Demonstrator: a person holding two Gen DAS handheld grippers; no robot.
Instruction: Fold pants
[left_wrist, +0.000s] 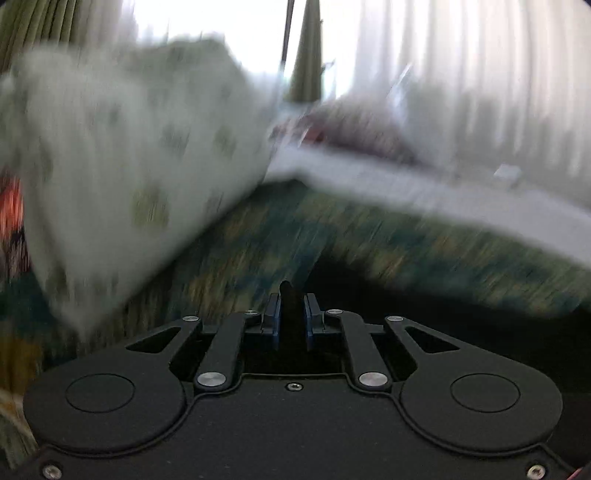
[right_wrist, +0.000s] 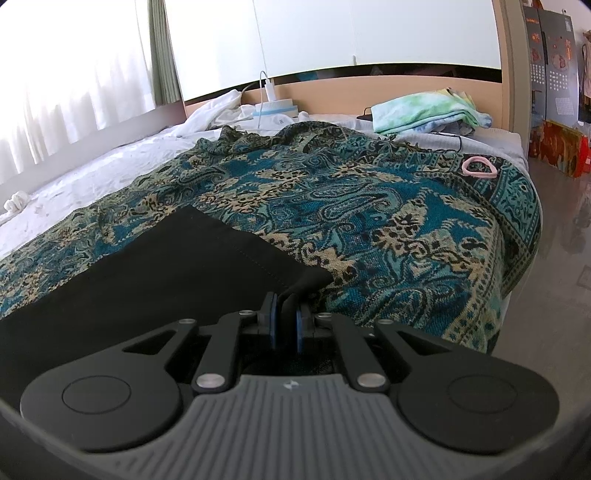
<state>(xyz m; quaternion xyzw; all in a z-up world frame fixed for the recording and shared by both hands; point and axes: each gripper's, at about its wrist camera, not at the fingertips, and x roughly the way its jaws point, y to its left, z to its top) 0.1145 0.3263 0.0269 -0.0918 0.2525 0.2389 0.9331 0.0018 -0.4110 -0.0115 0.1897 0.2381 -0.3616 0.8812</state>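
Black pants (right_wrist: 166, 266) lie flat on a teal paisley blanket (right_wrist: 369, 206) spread over a bed. My right gripper (right_wrist: 286, 306) is shut on a bunched corner of the pants at their near right edge. The left wrist view is blurred. There my left gripper (left_wrist: 291, 306) has a fold of the black pants (left_wrist: 406, 295) standing up between its blue pads, which pinch it. The pants spread dark to the right over the same blanket (left_wrist: 258, 236).
A white pillow with green dots (left_wrist: 122, 166) leans at the left. A white sheet (right_wrist: 92, 173) lies beyond the blanket by the curtains. A folded tie-dye cloth (right_wrist: 421, 110) and a pink ring (right_wrist: 478, 167) lie near the headboard. The bed edge drops to the floor (right_wrist: 565, 258).
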